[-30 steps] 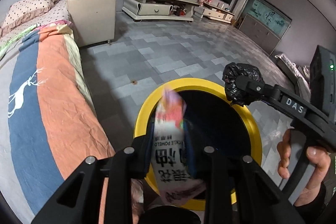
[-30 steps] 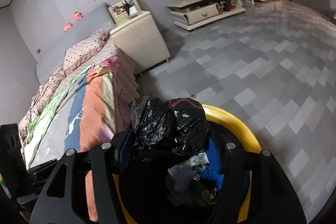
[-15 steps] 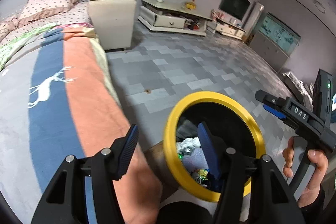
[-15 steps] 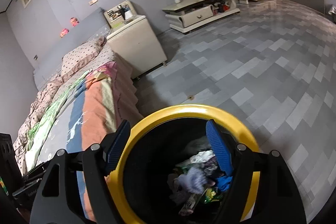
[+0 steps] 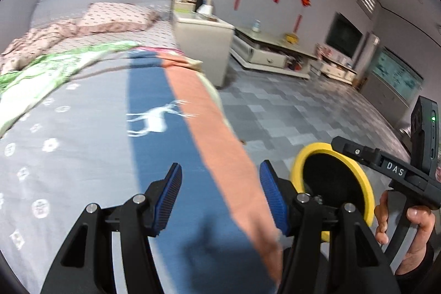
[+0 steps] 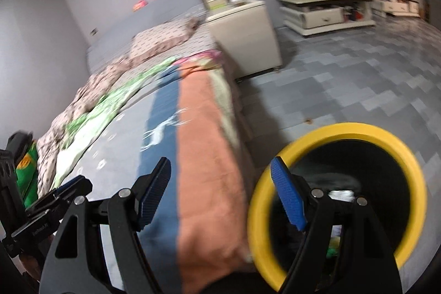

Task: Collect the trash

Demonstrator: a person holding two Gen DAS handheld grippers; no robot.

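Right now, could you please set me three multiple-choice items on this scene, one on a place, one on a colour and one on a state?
1. Where is the bin?
A. on the bed
B. on the floor beside the bed
C. on the nightstand

2. What colour is the bin's rim?
A. yellow
B. red
C. white

3. How is the left gripper?
A. shut on a wrapper
B. shut, empty
C. open, empty

Answers:
1 B: it stands on the floor at the edge of the bed.
2 A: the ring is yellow.
3 C: its pads stand apart with only bedding behind.
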